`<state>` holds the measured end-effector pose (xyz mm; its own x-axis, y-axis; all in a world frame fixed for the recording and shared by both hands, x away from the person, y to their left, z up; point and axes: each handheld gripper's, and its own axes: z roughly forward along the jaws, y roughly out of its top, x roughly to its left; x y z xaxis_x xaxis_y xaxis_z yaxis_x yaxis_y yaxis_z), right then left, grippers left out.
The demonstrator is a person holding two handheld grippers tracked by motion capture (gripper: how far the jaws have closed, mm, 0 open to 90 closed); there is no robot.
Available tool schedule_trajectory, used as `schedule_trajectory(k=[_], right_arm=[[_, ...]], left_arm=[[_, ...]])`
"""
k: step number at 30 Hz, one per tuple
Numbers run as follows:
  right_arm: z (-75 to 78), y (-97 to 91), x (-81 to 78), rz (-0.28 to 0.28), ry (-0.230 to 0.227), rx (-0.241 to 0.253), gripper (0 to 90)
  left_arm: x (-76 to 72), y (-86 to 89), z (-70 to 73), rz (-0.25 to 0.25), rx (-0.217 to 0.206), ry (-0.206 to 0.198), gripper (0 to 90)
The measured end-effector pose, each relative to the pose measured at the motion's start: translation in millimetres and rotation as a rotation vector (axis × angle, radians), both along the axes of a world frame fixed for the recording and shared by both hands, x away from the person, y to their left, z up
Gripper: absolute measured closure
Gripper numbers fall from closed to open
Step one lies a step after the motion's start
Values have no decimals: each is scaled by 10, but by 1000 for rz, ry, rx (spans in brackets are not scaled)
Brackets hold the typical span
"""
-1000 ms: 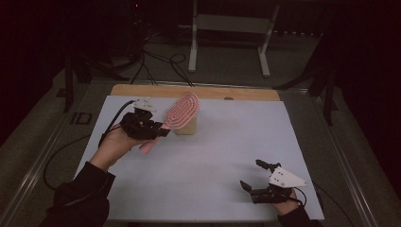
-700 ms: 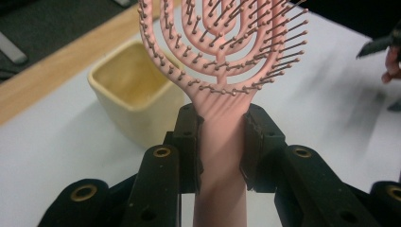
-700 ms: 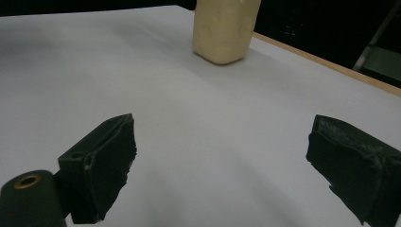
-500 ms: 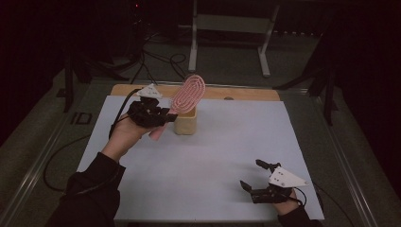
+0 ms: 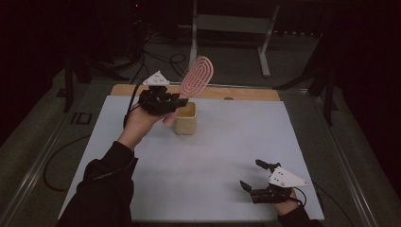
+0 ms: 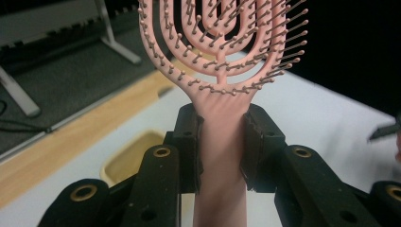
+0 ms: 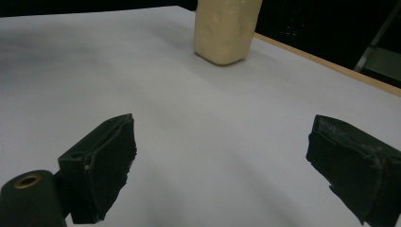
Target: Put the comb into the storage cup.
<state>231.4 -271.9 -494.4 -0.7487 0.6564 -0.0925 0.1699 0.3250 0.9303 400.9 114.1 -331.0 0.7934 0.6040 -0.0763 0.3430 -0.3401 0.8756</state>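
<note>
Left gripper (image 5: 182,100) pinching pink hairbrush (image 5: 197,75) handle above cream cup (image 5: 185,118); right gripper (image 5: 253,176) spread wide, near table (image 5: 213,156).

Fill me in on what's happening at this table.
The left gripper is clamped on the handle of a pink hairbrush, holding it up at a tilt by a cream cup on the white table. The right gripper rests open near the front edge, holding nothing.
</note>
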Motion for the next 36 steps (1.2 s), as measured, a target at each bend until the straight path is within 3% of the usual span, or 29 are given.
schedule_trajectory(k=[11, 17, 22, 31, 36], right_arm=[[-1, 0, 1, 1, -1, 2, 85], [1, -1, 4, 1, -3, 4, 85], [-2, 0, 6, 3, -2, 4, 85], [-1, 1, 8, 6, -1, 4, 85], [-3, 1, 11, 8, 1, 7, 85]], left_arm=[[185, -82, -14, 32, -85, -45, 703], [303, -80, -9, 32, -187, -66, 703], [394, -79, -27, 55, -226, -92, 703], [525, -78, -196, 68, -315, -120, 703], [582, -75, -339, 70, -352, -169, 703]])
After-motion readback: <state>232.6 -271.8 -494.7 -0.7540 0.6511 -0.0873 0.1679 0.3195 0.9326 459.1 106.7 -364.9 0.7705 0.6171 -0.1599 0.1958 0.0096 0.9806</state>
